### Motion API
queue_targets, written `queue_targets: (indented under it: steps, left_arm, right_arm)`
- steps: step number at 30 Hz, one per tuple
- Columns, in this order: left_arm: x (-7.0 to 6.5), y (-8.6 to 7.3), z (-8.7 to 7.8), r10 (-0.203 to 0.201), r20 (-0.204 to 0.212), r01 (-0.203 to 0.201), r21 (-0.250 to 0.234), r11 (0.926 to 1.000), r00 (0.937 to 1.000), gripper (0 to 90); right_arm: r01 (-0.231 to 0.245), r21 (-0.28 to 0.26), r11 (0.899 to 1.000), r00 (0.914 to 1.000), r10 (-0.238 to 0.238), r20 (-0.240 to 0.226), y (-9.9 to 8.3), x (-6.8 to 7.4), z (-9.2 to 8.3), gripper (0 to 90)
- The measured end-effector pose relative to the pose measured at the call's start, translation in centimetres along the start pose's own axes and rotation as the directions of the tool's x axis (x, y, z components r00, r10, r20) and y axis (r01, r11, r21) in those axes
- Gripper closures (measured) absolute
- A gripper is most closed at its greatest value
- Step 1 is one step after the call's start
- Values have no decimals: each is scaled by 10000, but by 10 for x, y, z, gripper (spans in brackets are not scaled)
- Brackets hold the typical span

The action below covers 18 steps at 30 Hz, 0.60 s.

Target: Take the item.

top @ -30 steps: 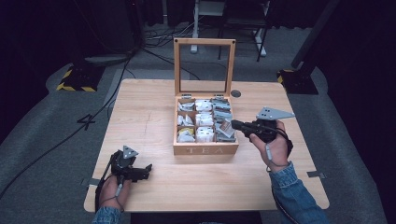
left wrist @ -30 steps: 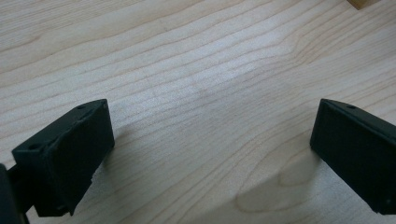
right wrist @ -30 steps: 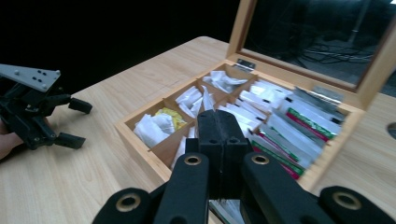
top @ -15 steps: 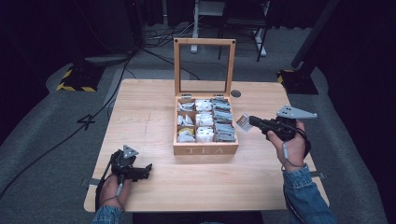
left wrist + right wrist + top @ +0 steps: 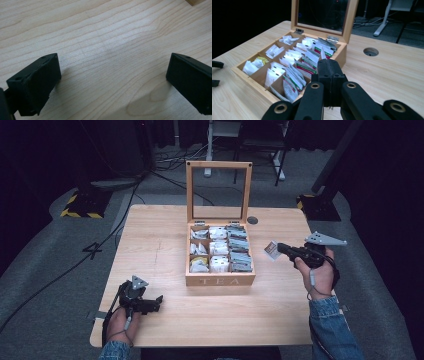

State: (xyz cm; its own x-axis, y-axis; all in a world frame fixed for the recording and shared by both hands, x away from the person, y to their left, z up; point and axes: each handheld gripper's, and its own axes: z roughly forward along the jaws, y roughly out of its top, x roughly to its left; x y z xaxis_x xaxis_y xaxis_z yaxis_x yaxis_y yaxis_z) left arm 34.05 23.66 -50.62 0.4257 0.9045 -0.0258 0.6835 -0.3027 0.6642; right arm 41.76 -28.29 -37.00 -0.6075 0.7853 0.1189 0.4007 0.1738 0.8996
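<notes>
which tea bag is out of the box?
The tea bag pinched in the right claw, right of the wooden tea box; all others sit in compartments.

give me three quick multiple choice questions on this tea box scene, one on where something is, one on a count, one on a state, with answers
1. Where is the tea bag held by the right gripper?
A. above the table, right of the tea box
B. inside the box's front left compartment
C. on the floor

2. How many columns of compartments does the box have?
A. two
B. three
C. five

3. How does the box's lid stand?
A. shut flat
B. lying off on the table
C. open, standing upright at the back

Answers
1. A: in the high view the bag sits pinched in the shut jaws, just past the box's right side.
2. B: dividers split the box into three columns.
3. C: the glass-paned frame rises from the hinges at the back edge.
</notes>
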Motion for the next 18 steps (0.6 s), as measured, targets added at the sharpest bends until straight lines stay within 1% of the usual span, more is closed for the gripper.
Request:
queue_targets:
  steps: [8,11,18]
  left_arm:
    - [0,0,0,1,0,-1,0,10000,10000,0]
    - [0,0,0,-1,1,1,-1,10000,10000,0]
    - [0,0,0,-4,2,4,1,10000,10000,0]
  right_arm:
    - [-396,441,9982,9976,370,588,-16,-21,10,900]
    - [-586,579,9966,9957,543,745,-22,-28,13,900]
    - [-856,973,9916,9916,752,1056,-39,-42,22,900]
